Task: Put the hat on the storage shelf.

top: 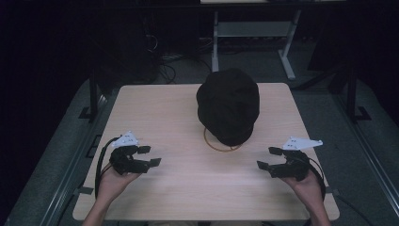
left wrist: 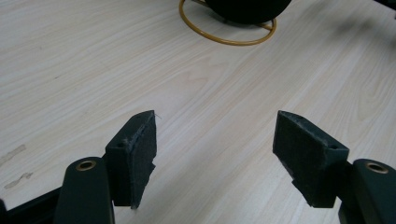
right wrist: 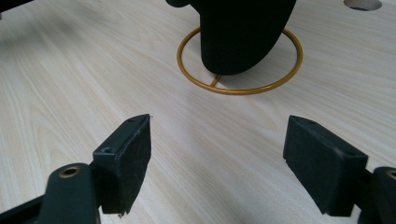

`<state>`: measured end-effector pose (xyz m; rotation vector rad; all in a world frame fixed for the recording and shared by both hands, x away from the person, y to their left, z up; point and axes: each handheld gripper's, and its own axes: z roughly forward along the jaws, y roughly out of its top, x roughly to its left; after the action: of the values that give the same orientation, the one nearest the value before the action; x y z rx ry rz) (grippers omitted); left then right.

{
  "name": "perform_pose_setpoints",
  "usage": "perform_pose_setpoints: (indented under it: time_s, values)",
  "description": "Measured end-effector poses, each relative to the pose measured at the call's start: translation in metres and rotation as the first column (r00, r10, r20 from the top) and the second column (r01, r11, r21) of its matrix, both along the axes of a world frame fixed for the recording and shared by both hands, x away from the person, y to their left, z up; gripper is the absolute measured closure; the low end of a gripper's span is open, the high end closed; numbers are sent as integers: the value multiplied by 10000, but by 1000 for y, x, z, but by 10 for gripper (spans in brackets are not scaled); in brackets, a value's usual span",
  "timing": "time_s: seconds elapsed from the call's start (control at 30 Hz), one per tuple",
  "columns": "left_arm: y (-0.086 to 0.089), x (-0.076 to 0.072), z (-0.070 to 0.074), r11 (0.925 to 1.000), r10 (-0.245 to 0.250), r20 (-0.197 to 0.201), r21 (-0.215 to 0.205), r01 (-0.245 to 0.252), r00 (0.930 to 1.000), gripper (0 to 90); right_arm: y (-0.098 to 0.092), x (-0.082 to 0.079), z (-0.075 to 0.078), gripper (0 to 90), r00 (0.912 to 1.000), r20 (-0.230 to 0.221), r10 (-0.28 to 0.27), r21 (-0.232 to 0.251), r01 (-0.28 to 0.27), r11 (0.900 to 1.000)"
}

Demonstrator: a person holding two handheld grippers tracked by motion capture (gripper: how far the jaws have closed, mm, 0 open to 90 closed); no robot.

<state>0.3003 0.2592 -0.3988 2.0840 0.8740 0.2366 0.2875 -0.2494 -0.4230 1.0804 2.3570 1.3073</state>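
High view: pale wood table [top: 155, 117] in a dark room, white desk legs [top: 287, 61] behind it; a black hat [top: 228, 106] sits on a gold ring stand [top: 221, 146] mid-table, with the left gripper [top: 149, 156] and right gripper [top: 266, 158] held low near the front corners, well apart from it. Left gripper view: jaws spread wide, nothing between them, bare wood below, ring ahead. Right gripper view: jaws likewise wide and empty, hat and ring straight ahead.
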Motion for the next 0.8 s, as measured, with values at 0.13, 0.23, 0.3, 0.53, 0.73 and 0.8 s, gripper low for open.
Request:
perform_pose_setpoints:
  time_s: [0.13,0.23,0.3,0.53,0.73,0.8]
  values:
    - [1,-4,-2,9999,40,110,108,-41,9999,293,0,0,-1,231,10000,-26,12,-30,-12,10000]
    - [2,-7,-4,9999,58,135,142,-60,9999,290,0,-1,-1,231,10000,-68,6,-12,-6,10000]
    - [3,-10,-6,9999,90,167,142,-92,9998,289,0,-1,-1,231,10000,-57,25,-17,-25,10000]
    - [9,-18,-10,9998,187,207,1,-187,9996,289,-1,-3,-4,231,9999,-131,60,-40,-60,10000]
    - [17,-28,-18,9992,342,202,-215,-337,9992,284,-1,-7,-6,228,9999,-105,99,-60,-100,9999]
    - [19,-31,-21,9994,333,185,-41,-332,9993,280,-1,-8,-7,228,9998,-124,137,-73,-138,9999]
